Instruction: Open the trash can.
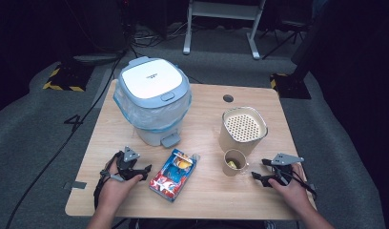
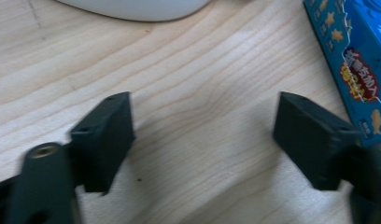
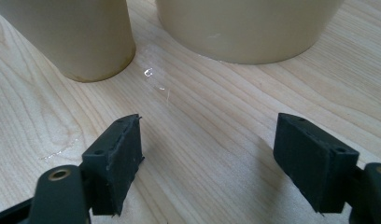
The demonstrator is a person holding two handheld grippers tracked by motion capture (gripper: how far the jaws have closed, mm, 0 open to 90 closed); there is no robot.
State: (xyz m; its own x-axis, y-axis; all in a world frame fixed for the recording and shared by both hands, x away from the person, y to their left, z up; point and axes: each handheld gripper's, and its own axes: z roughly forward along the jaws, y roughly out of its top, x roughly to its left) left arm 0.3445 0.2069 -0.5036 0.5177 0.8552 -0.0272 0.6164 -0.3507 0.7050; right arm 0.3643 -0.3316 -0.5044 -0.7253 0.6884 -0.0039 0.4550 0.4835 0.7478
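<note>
Pale wood grain runs across the table, which stands on grey carpet in a dark room.

Nearest the person, the left gripper rests low over the wood with its jaws spread apart and nothing but bare board between them, as the left gripper view shows. Just beside it lies the blue snack box, flat, printed with red and yellow; in the left gripper view its side is cut off by the frame, so the lettering is hard to read.

On the other side the right gripper also sits with its jaws parted and empty. Just ahead of it stands the small cream cup, upright, with something yellowish inside that is too small to make out. Behind the cup, close to it, stands the larger cream container with a perforated insert on top. The right gripper view shows only the lower walls of both the cup and the container.

Farther back on the left stands the lidded white bin, lined with a clear bag, its pedal facing the box.
</note>
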